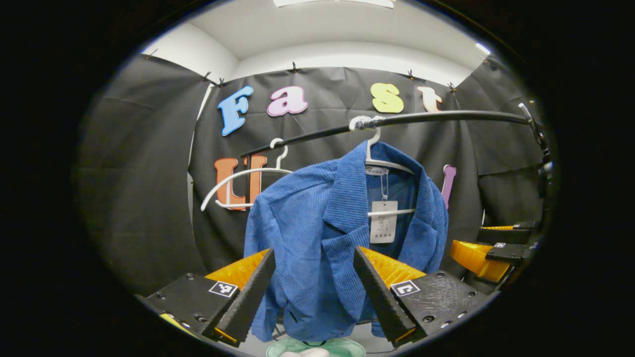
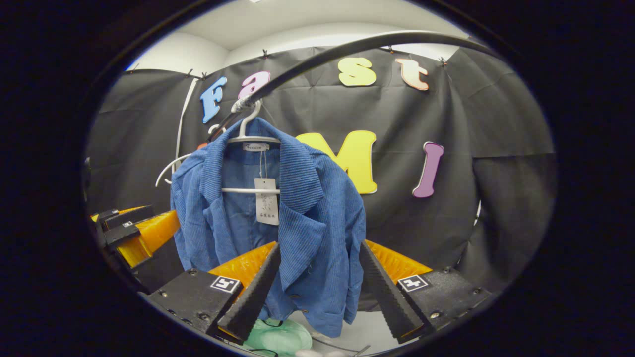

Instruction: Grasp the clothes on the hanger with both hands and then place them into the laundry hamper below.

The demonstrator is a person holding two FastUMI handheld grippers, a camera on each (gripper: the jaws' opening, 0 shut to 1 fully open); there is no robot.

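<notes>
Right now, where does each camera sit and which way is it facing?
Left gripper view: rides the left claw, facing the blue jacket on the rail; own open fingers below, right claw at the right edge.
Right gripper view: rides the right claw, facing the jacket; own open fingers below, left claw at the left edge.
Shared: jacket, rail, hamper below.

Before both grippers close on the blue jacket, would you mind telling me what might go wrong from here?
1. The blue jacket hangs on a white hanger hooked over the black rail; pulling down could drag the hanger along.
2. A second empty hanger hangs close beside it and might snag.
3. The green hamper shows just a sliver below, so the drop could miss.
Both the left gripper and right gripper are open.
</notes>
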